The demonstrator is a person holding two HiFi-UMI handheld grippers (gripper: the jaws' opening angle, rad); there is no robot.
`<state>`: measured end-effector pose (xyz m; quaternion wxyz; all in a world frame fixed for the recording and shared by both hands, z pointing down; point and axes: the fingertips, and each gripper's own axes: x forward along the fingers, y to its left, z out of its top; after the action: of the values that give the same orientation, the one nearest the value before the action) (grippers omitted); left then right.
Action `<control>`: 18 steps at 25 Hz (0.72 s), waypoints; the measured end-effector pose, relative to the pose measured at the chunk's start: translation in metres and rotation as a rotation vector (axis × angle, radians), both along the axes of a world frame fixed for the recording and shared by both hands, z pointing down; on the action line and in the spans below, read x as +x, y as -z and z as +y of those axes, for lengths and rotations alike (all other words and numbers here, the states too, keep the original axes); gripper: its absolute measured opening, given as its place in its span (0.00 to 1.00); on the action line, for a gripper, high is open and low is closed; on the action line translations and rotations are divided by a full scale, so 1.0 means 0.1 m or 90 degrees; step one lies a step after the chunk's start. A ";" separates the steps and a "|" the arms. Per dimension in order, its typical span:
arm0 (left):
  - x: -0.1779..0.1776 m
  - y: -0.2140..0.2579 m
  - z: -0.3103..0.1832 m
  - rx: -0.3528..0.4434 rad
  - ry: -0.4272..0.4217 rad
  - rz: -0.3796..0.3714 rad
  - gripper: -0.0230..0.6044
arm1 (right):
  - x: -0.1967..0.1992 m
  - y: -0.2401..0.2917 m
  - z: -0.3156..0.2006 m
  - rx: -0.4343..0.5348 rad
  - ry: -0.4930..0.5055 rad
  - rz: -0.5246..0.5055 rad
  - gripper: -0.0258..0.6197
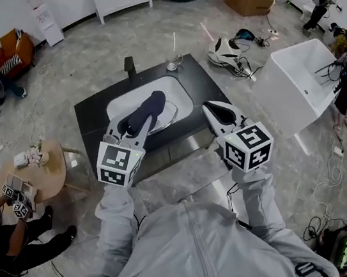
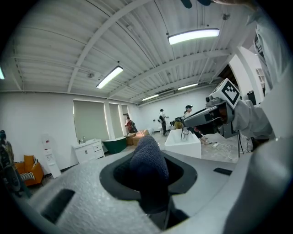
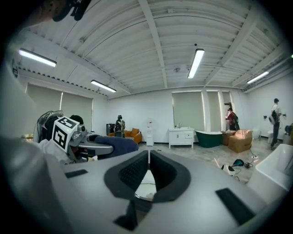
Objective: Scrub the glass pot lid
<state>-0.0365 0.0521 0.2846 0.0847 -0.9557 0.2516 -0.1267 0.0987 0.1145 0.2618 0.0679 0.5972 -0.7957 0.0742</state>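
Observation:
My left gripper [image 1: 146, 114] is shut on a dark blue knitted cloth [image 1: 150, 104] and hangs over the white sink basin [image 1: 119, 105]. The same cloth [image 2: 148, 161] fills the jaws in the left gripper view. Beneath it in the basin, part of the glass pot lid [image 1: 166, 117] shows as a shiny rim; the rest is hidden by the gripper. My right gripper [image 1: 217, 112] is shut with nothing in it, held over the counter's right edge beside the sink. Its black pads [image 3: 135, 172] meet at their tips.
The sink is set in a black counter [image 1: 91, 116] with a dark faucet [image 1: 129, 65] and a glass [image 1: 174, 63] at the back. A white bathtub [image 1: 295, 87] stands at the right, a round wooden table [image 1: 48, 174] at the left. Cables lie on the floor.

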 end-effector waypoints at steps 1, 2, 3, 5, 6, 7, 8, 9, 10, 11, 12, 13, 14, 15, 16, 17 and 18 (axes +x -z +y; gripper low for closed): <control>-0.01 -0.02 -0.02 -0.001 0.007 -0.003 0.22 | -0.01 -0.02 -0.04 -0.001 0.009 0.001 0.09; -0.03 -0.04 -0.05 -0.002 0.015 -0.006 0.22 | -0.03 -0.03 -0.08 -0.002 0.018 0.001 0.09; -0.04 -0.06 -0.08 -0.003 0.024 -0.008 0.22 | -0.04 -0.05 -0.12 -0.003 0.027 0.001 0.09; -0.07 -0.10 -0.14 -0.008 0.041 -0.012 0.22 | -0.04 -0.10 -0.20 -0.008 0.043 0.000 0.09; -0.07 -0.12 -0.16 -0.010 0.049 -0.015 0.22 | -0.04 -0.13 -0.23 -0.010 0.050 -0.001 0.09; -0.08 -0.15 -0.19 -0.012 0.056 -0.018 0.22 | -0.04 -0.15 -0.27 -0.012 0.057 -0.002 0.09; -0.09 -0.17 -0.21 -0.013 0.062 -0.020 0.22 | -0.04 -0.17 -0.30 -0.014 0.063 -0.002 0.09; -0.09 -0.19 -0.22 -0.014 0.067 -0.022 0.22 | -0.03 -0.18 -0.33 -0.016 0.068 -0.001 0.09; -0.10 -0.21 -0.24 -0.016 0.073 -0.023 0.22 | -0.01 -0.19 -0.35 -0.017 0.071 0.000 0.09; -0.10 -0.23 -0.25 -0.018 0.078 -0.025 0.22 | 0.00 -0.21 -0.38 -0.019 0.074 0.000 0.09; -0.11 -0.26 -0.27 -0.021 0.082 -0.027 0.22 | 0.00 -0.22 -0.41 -0.020 0.077 0.000 0.09; -0.13 -0.30 -0.29 -0.024 0.087 -0.031 0.22 | 0.00 -0.24 -0.43 -0.022 0.080 -0.001 0.09; -0.14 -0.33 -0.31 -0.027 0.091 -0.033 0.22 | -0.01 -0.27 -0.46 -0.025 0.083 -0.002 0.09; -0.16 -0.36 -0.34 -0.031 0.094 -0.036 0.22 | -0.02 -0.31 -0.48 -0.030 0.086 -0.002 0.09; -0.18 -0.39 -0.37 -0.035 0.098 -0.040 0.22 | -0.03 -0.34 -0.51 -0.036 0.089 -0.003 0.09; -0.20 -0.43 -0.40 -0.038 0.102 -0.045 0.22 | -0.05 -0.38 -0.54 -0.042 0.091 -0.004 0.09; -0.23 -0.47 -0.44 -0.039 0.107 -0.052 0.22 | -0.06 -0.41 -0.58 -0.048 0.093 -0.006 0.09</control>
<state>-0.0595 0.0082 0.3316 0.0543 -0.9275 0.3232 -0.1798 0.0930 0.0568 0.3033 0.0922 0.5340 -0.8342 0.1019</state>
